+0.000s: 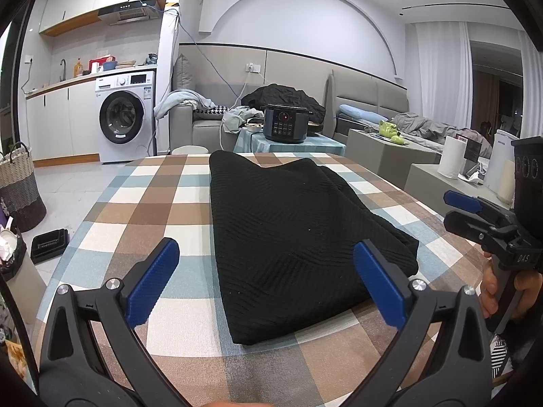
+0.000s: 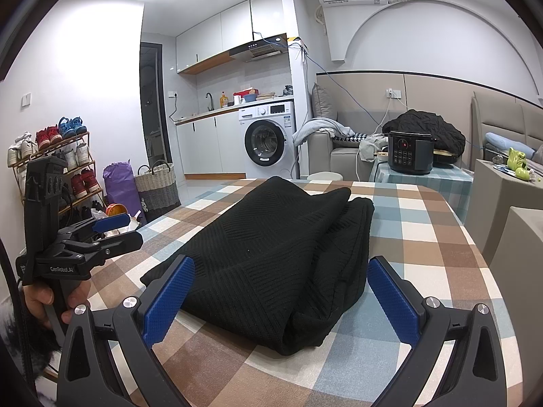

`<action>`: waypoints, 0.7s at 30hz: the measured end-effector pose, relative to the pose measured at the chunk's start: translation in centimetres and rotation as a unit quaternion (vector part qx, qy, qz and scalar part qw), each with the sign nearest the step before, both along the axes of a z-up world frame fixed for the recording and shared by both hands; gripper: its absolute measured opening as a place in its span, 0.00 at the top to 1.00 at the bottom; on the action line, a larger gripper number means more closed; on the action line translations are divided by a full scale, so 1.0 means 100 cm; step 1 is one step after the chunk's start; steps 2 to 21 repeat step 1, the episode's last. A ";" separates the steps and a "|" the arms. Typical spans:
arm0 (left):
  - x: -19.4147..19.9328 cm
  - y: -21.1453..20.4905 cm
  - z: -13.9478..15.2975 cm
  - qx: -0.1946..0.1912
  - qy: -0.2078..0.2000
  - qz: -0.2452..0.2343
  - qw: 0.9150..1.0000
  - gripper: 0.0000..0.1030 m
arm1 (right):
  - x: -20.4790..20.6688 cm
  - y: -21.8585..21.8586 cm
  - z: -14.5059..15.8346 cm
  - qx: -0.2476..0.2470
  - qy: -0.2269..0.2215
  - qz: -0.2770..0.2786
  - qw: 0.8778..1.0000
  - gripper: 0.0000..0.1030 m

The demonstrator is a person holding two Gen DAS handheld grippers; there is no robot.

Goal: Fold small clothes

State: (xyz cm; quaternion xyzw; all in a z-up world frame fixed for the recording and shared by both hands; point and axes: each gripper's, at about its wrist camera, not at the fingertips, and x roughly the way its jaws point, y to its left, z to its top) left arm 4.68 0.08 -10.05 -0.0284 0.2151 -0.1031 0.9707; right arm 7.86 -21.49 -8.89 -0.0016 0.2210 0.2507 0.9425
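A black ribbed knit garment lies folded in a long stack on the checked tablecloth, running away from me. My left gripper hovers open over its near end, one blue pad on either side of the cloth and nothing held. In the right wrist view the same garment shows thick folded layers at its near right corner. My right gripper also stands open, straddling that near end without touching it. Each gripper appears in the other's view: the right gripper at the table's right edge, the left gripper at the left, each held by a hand.
A dark pressure cooker sits on a small table beyond the far edge. A washing machine and woven basket are on the left, a paper roll on the right. A shoe rack stands by the wall.
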 end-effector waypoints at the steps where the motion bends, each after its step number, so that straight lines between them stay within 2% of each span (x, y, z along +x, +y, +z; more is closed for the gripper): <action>1: 0.000 0.000 0.000 0.000 0.001 -0.001 1.000 0.01 | 0.000 0.000 0.000 0.000 0.000 0.000 1.000 0.00; 21: 0.000 0.000 0.000 0.000 0.001 -0.001 1.000 0.01 | 0.000 0.000 0.000 0.000 0.000 0.000 1.000 0.00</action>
